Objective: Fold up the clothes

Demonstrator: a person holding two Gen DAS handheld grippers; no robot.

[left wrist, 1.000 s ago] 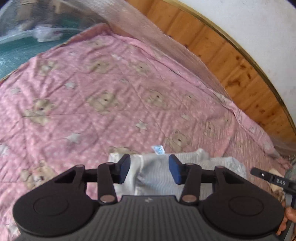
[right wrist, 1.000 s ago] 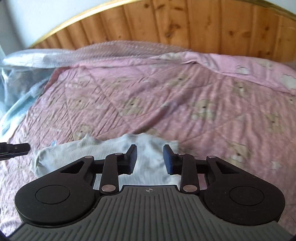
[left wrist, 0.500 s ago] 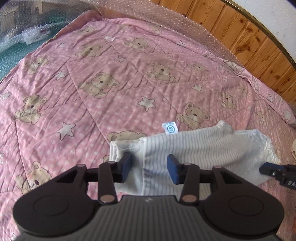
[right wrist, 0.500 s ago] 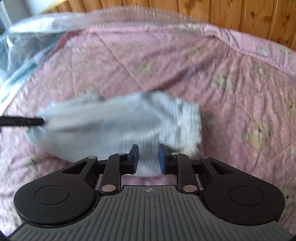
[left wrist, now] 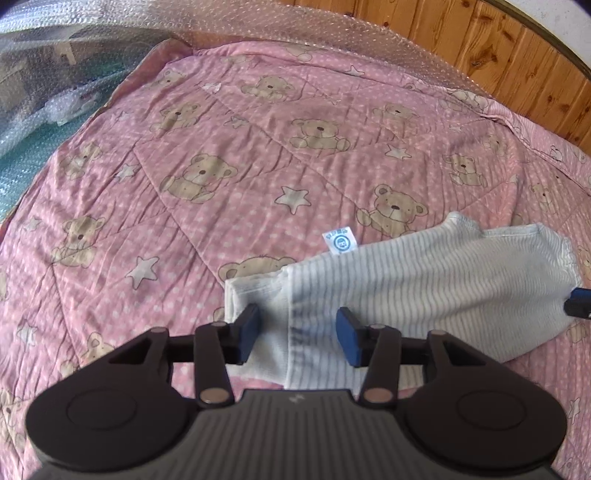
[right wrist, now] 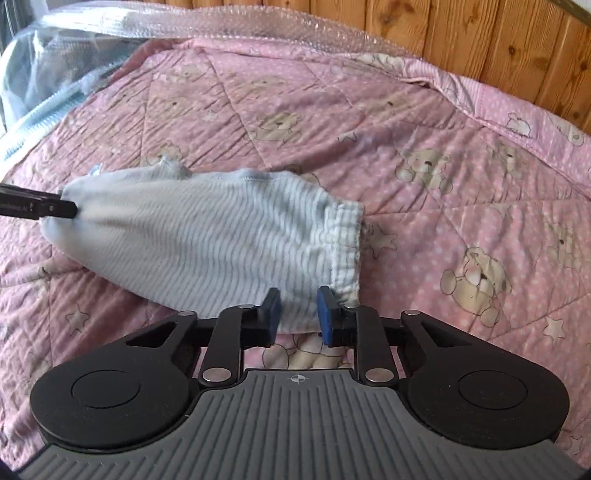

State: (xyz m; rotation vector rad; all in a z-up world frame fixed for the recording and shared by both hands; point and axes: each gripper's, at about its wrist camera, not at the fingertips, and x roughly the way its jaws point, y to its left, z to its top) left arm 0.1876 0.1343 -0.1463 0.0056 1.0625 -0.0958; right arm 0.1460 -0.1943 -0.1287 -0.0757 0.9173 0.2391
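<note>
The small pale-blue ribbed knit garment (left wrist: 424,280) lies on the pink teddy-bear quilt (left wrist: 229,155) of a bed, spanning both tools. The left gripper (left wrist: 295,332) has fingers wide apart over the waistband end; the right gripper (right wrist: 295,310) stands narrower astride the gathered hem, neither clearly pinching. Judging by this, grips should take matching edges, kept taut. Bubble wrap (right wrist: 229,22) and wooden panelling (right wrist: 461,33) lie beyond.

Striped garment (right wrist: 207,243) now stretched flat between both tongs; earlier bunched near cameras.
</note>
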